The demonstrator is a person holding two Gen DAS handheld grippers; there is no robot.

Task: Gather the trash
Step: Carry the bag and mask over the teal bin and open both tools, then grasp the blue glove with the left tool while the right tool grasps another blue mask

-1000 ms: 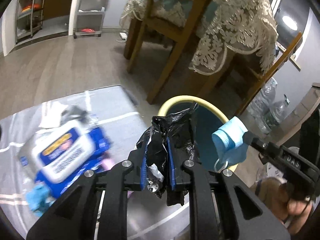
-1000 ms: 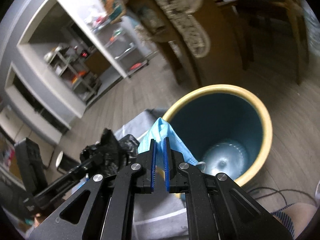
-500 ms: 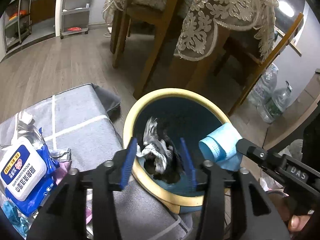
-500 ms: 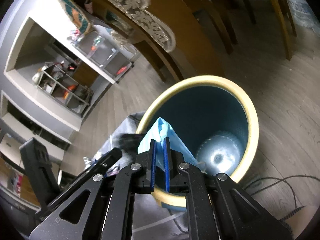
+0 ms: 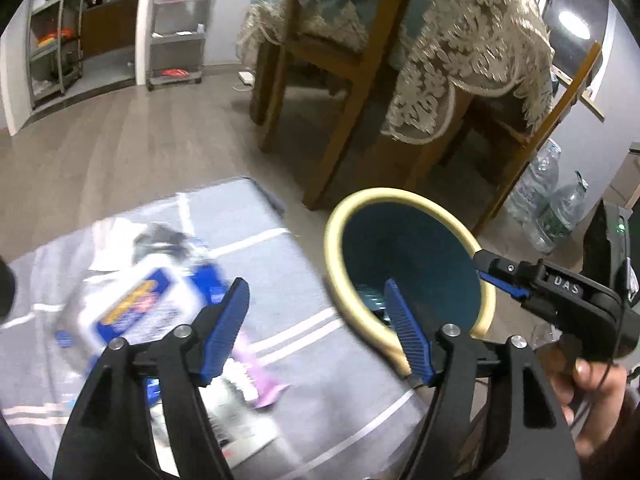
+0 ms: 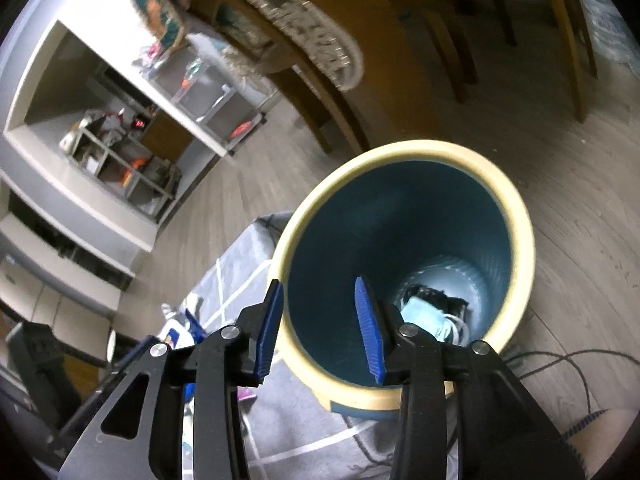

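Biggest thing near the bin is the wooden dining table [image 5: 360,60] behind it, draped in a cream lace cloth [image 5: 472,60] with a leafy cutout pattern, over a pale wood-plank floor [image 5: 120,152]. Left of the bin sits a grey cloth-covered surface [image 5: 320,360] with thin white stripes, its corner touching the bin wall.

The bin [image 6: 516,216] itself is a round tub, teal and ribbed inside, with a thick smooth cream rim. Right down at the bottom of it lies the trash: a crumpled black plastic bag [image 6: 452,300] with a light blue face mask [image 6: 424,312] on top, white ear loops curling off it.

More litter is still out on the grey surface left of the bin, blurry though: a blue and white wipes pack [image 5: 136,308], a pink wrapper [image 5: 260,376] and some white paper bits.

Right of the bin, two clear plastic water bottles [image 5: 556,216] stand on the floor.

The left gripper [image 5: 316,328] hangs over the grey surface by the bin's rim, and its ridged blue pads [image 5: 224,332] have just been spreading apart, nothing between them. The right gripper [image 6: 320,328] sits above the bin's near rim, its jaws also just been opening, empty too, with the mask well below in the bin.
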